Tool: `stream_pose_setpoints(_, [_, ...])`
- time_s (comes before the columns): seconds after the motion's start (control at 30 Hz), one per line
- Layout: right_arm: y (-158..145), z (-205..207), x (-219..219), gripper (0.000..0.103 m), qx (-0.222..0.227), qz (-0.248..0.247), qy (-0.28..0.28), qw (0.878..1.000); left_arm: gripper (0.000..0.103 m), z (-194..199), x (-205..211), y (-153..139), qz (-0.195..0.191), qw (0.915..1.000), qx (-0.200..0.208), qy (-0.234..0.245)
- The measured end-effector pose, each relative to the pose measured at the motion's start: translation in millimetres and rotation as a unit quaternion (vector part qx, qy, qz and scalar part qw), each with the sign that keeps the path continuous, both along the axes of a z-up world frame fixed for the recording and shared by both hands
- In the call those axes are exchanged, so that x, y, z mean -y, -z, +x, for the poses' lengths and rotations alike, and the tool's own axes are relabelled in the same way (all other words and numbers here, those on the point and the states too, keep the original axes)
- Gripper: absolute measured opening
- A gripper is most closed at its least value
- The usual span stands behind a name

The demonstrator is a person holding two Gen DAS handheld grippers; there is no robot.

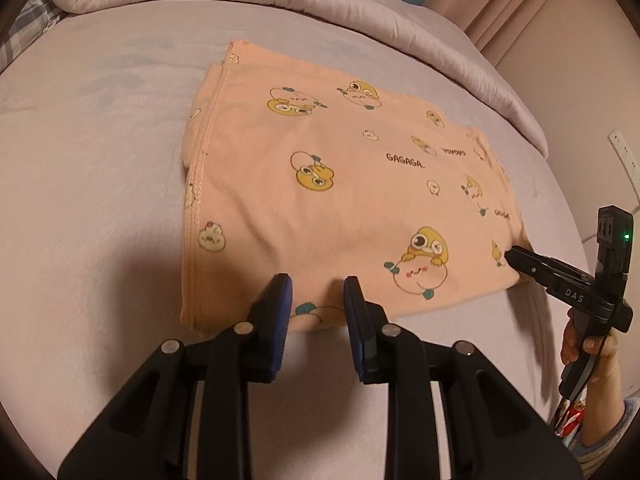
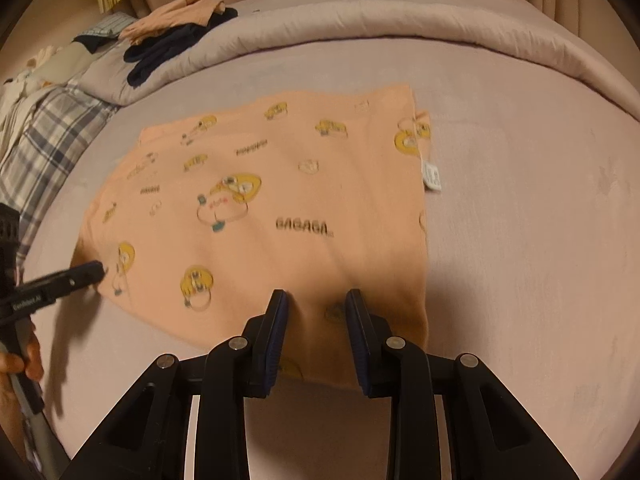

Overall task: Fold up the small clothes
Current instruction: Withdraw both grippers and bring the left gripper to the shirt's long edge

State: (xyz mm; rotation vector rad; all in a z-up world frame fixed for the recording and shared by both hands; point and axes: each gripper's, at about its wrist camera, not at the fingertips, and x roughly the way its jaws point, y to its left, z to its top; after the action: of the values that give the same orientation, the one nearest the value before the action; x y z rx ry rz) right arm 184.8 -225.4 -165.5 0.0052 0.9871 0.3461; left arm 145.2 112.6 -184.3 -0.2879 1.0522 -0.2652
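A small peach garment (image 1: 340, 184) printed with yellow cartoon ducks and "GAGAGA" lies flat and partly folded on the bed; it also shows in the right wrist view (image 2: 280, 208). My left gripper (image 1: 318, 284) is open, its blue pads just over the garment's near edge, holding nothing. My right gripper (image 2: 316, 300) is open over the near edge at the other side, empty. Each gripper shows in the other's view: the right one (image 1: 510, 256) at the garment's right edge, the left one (image 2: 100, 270) at its left edge.
The lilac bed sheet (image 1: 100, 200) surrounds the garment. A rolled quilt (image 2: 360, 28) lies along the far side, with a pile of dark and peach clothes (image 2: 176, 36) on it. A plaid pillow (image 2: 44, 140) is at the left. A wall with a socket (image 1: 622, 148) is at right.
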Motion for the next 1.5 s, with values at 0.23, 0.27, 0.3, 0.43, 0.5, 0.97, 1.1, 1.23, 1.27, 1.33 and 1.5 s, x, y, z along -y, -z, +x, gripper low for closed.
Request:
stream_pose_setpoints(0.23, [-1, -8, 9, 0.029, -0.005, 0.012, 0.001, 1.0, 0.026, -10, 1, -1, 0.015, 0.9999, 0.001, 0.001])
stream_pose_setpoints(0.27, [-1, -8, 9, 0.029, -0.005, 0.011, 0.001, 1.0, 0.026, -11, 1, -1, 0.014, 0.9999, 0.0, 0.0])
stream_pose_setpoints(0.3, [-1, -8, 9, 0.029, -0.004, 0.011, 0.001, 1.0, 0.026, -13, 0, -1, 0.013, 0.9999, 0.0, -0.001])
stream_pose_setpoints(0.43, [-3, -13, 11, 0.029, -0.005, 0.008, 0.003, 1.0, 0.026, -18, -3, -1, 0.005, 0.9999, -0.007, -0.009])
stream_pose_setpoints(0.5, [-4, -16, 13, 0.03, -0.008, 0.011, 0.005, 1.0, 0.028, -24, -4, -2, 0.01, 0.9998, -0.01, -0.012])
stream_pose_setpoints(0.97, [-8, -36, 28, 0.047, -0.019, 0.009, 0.017, 1.0, 0.063, -55, -10, -7, 0.024, 0.9993, -0.004, -0.029])
stream_pose_setpoints(1.1, [-12, -38, 29, 0.047, -0.016, 0.02, 0.016, 1.0, 0.066, -61, -16, -7, 0.006, 0.9991, -0.008, -0.041])
stream_pose_setpoints(1.23, [-18, -44, 23, 0.048, -0.01, 0.034, 0.007, 0.999, 0.075, -69, -29, -7, -0.036, 0.9968, -0.018, -0.069])
stream_pose_setpoints(1.27, [-18, -46, 22, 0.048, -0.008, 0.038, 0.005, 0.999, 0.076, -72, -31, -8, -0.049, 0.9956, -0.019, -0.078])
stream_pose_setpoints(1.33, [-18, -47, 18, 0.05, -0.005, 0.048, 0.003, 0.999, 0.081, -81, -40, -6, -0.096, 0.9897, -0.021, -0.104])
stream_pose_setpoints(1.5, [-10, -48, 9, 0.051, -0.023, 0.08, -0.002, 0.997, 0.083, -94, -50, -2, -0.142, 0.9816, -0.028, -0.124])
